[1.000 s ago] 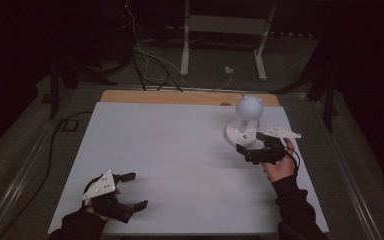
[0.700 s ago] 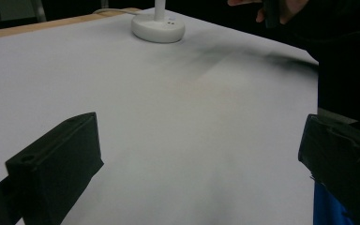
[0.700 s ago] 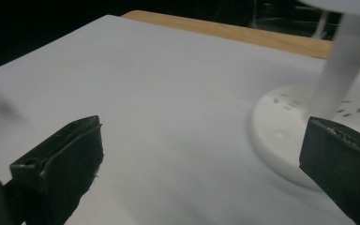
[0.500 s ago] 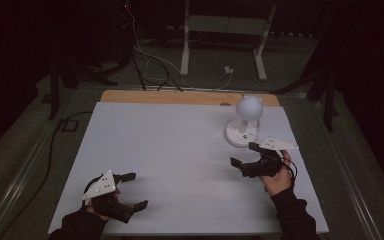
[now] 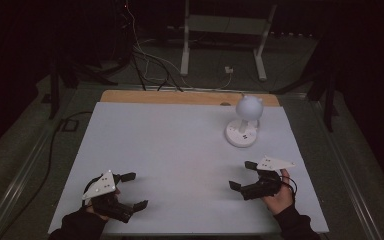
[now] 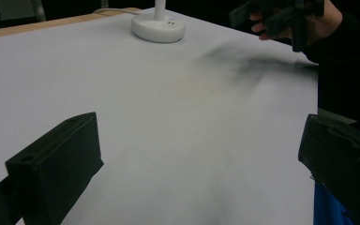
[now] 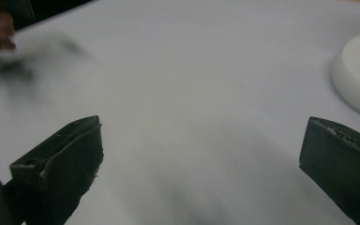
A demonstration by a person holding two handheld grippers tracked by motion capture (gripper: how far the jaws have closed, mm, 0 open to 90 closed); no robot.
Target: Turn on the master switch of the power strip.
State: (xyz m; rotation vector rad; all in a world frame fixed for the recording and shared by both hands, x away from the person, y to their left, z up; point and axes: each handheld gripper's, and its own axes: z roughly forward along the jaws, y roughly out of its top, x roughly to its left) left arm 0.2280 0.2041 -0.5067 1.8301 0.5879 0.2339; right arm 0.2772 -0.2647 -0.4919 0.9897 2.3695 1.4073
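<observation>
Sitting near the little white lamp (image 5: pixel 243 125) on the bench (image 5: pixel 170 150), the right gripper (image 5: pixel 245 176), jaws wide apart like the left gripper (image 5: pixel 132 190), is risking bumping it over.

In the left gripper view the lamp (image 6: pixel 158 26) loses its head past the top edge; the other hand (image 6: pixel 290 18) is cropped too.

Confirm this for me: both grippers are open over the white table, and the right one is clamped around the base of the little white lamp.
Not clamped. In the high view the right gripper hangs open, well apart from the lamp, which stands alone farther back. The left gripper is open too, over the white table.
</observation>
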